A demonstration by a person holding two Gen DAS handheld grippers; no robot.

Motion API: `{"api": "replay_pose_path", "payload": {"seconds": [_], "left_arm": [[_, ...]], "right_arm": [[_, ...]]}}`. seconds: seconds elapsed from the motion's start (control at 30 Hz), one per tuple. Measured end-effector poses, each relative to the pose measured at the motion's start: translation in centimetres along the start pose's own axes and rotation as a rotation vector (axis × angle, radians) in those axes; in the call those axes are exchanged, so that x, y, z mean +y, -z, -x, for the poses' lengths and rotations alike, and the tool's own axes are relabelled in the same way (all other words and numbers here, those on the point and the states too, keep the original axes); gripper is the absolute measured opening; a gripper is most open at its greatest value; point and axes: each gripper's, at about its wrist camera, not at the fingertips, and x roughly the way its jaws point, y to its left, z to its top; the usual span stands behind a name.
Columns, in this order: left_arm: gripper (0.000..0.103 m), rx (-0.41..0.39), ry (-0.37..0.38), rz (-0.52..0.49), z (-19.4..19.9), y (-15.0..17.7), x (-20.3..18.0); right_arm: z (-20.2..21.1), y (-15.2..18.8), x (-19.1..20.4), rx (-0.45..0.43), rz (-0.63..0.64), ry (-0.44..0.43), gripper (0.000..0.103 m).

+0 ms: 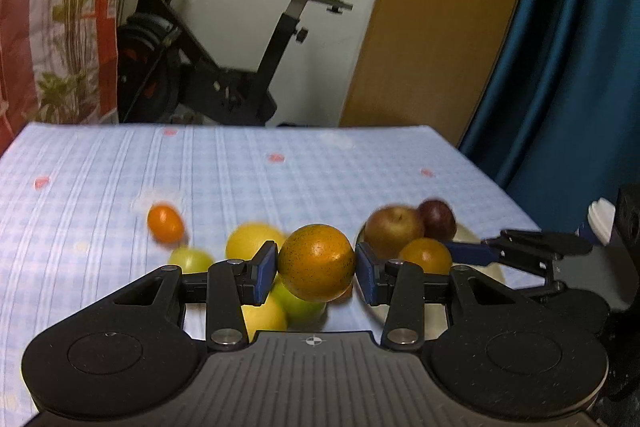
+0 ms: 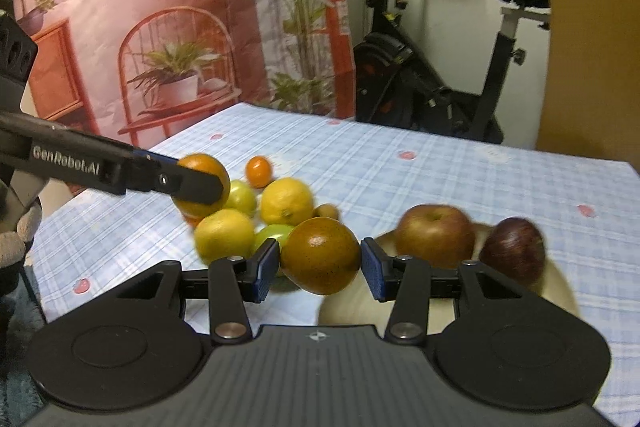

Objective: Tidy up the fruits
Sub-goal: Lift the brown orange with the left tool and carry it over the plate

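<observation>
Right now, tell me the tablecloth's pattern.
Light blue and white check tablecloth with small pink spots; right wrist view shows it best.

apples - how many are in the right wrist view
2, both on the pale plate at the right. The brownish-red apple sits just behind the right gripper's right finger; the dark red apple lies beside it, further right. The fruit pile could hide more.

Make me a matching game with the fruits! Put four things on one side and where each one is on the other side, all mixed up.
Things:
1. brown-red apple
2. orange with dark speckles
3. small orange fruit
4. dark purple fruit

Places:
A. alone on the checked cloth, behind the pile
B. on the plate, at the right side
C. in the left hand-held gripper
D. on the plate, left of the purple one

Pairs: 1-D, 2-C, 3-A, 4-B
</observation>
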Motion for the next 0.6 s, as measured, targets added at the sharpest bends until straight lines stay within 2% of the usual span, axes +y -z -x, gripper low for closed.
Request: {"api": "replay_pose_path", "payload": {"seconds": [0.17,0.4,0.6], "left_arm": [[0.045,-0.053,0.013,-0.031,-0.4,-2.6,-1.4],[0.045,0.006,0.044,-0.047,-3.2,-2.3,-3.2],[0.045,0.077,0.068,-0.115,-5.7,-0.8,-5.0]], "right_arm": [[1.2,-0.9,-1.8,-0.037,-0.015,0.043,0.047],[3.3,-1.3,-4.7,-0.082,-0.04,0.124,0.047],[3.5,0.2,-7.4,-0.036,-0.074,0.195,0.047]]}}
